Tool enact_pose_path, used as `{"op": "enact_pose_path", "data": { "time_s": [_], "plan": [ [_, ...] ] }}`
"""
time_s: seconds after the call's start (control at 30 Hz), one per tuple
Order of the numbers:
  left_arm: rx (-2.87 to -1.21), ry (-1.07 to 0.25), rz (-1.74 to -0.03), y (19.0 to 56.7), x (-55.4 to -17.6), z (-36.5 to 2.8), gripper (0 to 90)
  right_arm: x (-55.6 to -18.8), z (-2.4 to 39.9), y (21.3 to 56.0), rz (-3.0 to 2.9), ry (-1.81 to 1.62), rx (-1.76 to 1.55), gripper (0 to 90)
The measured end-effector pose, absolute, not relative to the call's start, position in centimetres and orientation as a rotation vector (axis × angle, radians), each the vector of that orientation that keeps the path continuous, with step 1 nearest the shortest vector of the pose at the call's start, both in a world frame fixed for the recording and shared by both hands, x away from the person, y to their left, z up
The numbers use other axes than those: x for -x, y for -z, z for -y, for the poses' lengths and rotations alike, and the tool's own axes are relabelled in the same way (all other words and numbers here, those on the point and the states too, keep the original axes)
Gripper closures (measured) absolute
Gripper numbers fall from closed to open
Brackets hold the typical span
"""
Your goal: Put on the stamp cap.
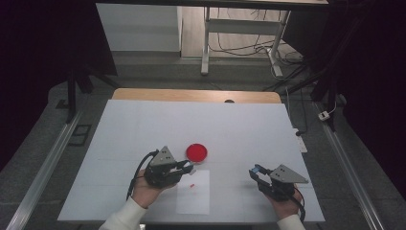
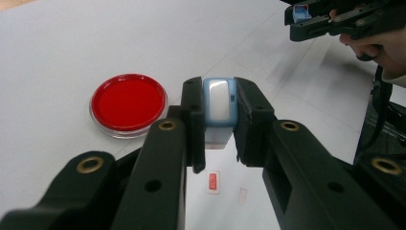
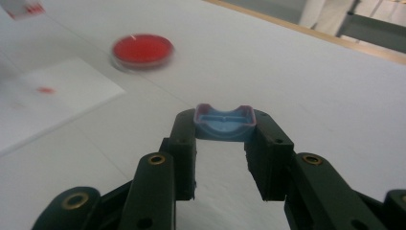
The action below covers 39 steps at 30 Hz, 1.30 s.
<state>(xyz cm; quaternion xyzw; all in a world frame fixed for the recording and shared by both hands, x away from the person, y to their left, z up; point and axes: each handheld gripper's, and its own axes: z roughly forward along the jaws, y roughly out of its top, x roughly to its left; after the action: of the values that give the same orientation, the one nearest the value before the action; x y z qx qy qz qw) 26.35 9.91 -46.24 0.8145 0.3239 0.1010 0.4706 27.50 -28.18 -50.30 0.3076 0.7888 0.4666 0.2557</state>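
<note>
Left gripper (image 1: 187, 166) sits near-left of centre on the white table (image 1: 143, 124), jaws pinching a small blue-and-white box (image 2: 220, 103) at their tips; in the left gripper view the box stands upright between the pads. Right gripper (image 1: 255, 171) is at near right, well apart from the left one, jaws clamped on a blue cap (image 3: 224, 123), open side up, held just above the table. A red dish (image 1: 197, 152) rests on the table just beyond the left gripper's tips, slightly right of them. A white sheet (image 1: 194, 191) lies near centre between the two hands, with a small red mark (image 1: 192, 185) on it, below the left gripper's tips. Both hands come in from the near edge.
</note>
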Motion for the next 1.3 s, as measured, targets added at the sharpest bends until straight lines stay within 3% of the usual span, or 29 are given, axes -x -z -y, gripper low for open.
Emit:
{"op": "enact_pose_path", "data": {
  "time_s": [1.3],
  "plan": [
    [-1.970, -0.231, -0.795, 46.0, -26.1, -9.6, 75.4, -26.9, 18.6, 51.5, -2.278, -1.331, -0.693, 64.5]
  ]
}}
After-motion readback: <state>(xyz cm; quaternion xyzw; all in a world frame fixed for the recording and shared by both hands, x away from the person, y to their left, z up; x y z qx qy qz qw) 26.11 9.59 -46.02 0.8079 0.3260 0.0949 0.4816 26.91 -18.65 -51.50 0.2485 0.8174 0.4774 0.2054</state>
